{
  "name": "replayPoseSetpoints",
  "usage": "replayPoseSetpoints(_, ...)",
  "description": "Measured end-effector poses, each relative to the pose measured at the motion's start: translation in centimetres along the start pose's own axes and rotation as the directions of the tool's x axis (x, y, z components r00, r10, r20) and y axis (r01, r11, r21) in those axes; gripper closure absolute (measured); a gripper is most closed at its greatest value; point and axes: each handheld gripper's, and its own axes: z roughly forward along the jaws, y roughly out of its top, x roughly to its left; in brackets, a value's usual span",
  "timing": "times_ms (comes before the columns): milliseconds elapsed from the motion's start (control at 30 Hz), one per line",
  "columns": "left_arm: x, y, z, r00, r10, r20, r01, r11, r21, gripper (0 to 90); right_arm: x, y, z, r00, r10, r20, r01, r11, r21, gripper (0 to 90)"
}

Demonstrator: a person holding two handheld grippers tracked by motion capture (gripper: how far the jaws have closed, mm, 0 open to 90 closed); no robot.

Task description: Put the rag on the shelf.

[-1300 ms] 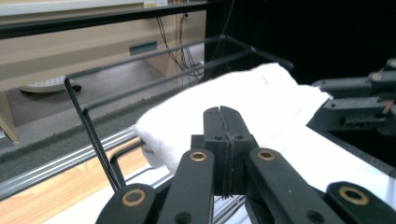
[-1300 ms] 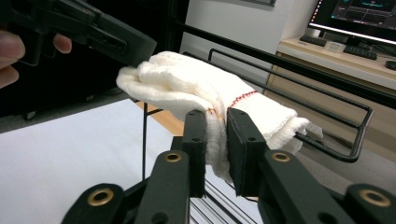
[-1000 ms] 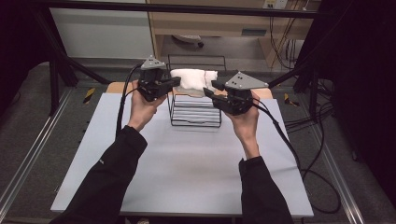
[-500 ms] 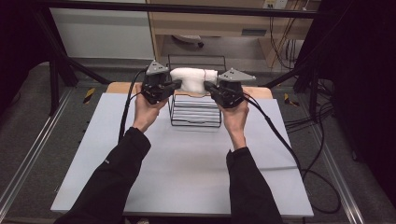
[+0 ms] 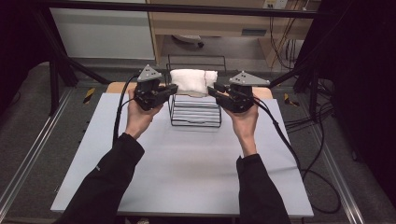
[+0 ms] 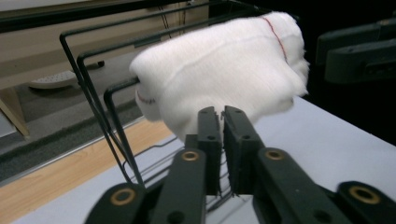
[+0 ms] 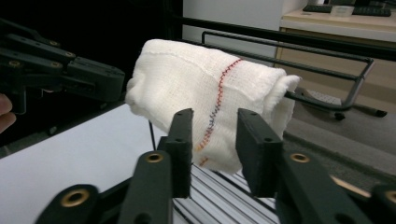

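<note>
The folded white towel (image 5: 192, 80) sits on top of the black wire rack (image 5: 194, 110) at the far side of the table (image 5: 187, 172), between both grippers. The left gripper (image 6: 223, 122) has its fingers nearly together and empty; the right gripper (image 7: 214, 135) has its fingers apart around the towel's near end. Best to close low on the soft, waffle-textured cloth, clear of the thin wires.

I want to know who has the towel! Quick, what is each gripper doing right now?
Left gripper: jaws shut on the white towel's edge.
Right gripper: jaws open, with the towel's end between them.
</note>
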Motion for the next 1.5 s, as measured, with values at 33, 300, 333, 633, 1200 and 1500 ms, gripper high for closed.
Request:
replayPoseSetpoints(33,0.0,-0.2,-0.2,1.0,0.001,0.003,-0.001,1.0,0.002,79.4,0.0,-0.1,-0.4,0.9999,0.014,-0.006,-0.014,1.0,0.003,58.7)
replayPoseSetpoints(300,0.4,-4.4,-2.0,0.9998,0.003,0.017,-0.004,0.9983,0.058,56.2,-0.3,-2.5,-2.8,0.9985,0.044,-0.034,-0.042,0.998,0.043,34.3)
replayPoseSetpoints(333,0.5,-4.9,-2.2,0.9998,0.003,0.02,-0.004,0.9977,0.067,52.9,-0.4,-2.9,-3.0,0.9977,0.055,-0.04,-0.052,0.997,0.055,31.0)
replayPoseSetpoints(633,1.7,-12.4,-4.0,0.9997,-0.022,-0.002,0.022,0.9842,0.175,26.0,-0.8,-7.1,-4.9,0.9963,0.072,-0.047,-0.066,0.991,0.115,8.6)
replayPoseSetpoints(1200,2.7,-20.6,-7.7,0.9996,-0.023,-0.016,0.026,0.9668,0.254,9.9,-2.1,-17.6,-8.3,0.99,0.132,-0.05,-0.115,0.961,0.252,0.4)
replayPoseSetpoints(1500,3.2,-21.9,-8.4,0.9981,-0.061,-0.008,0.061,0.9669,0.248,9.9,-2.8,-20.4,-9.8,0.9849,0.171,-0.027,-0.158,0.95,0.271,0.5)
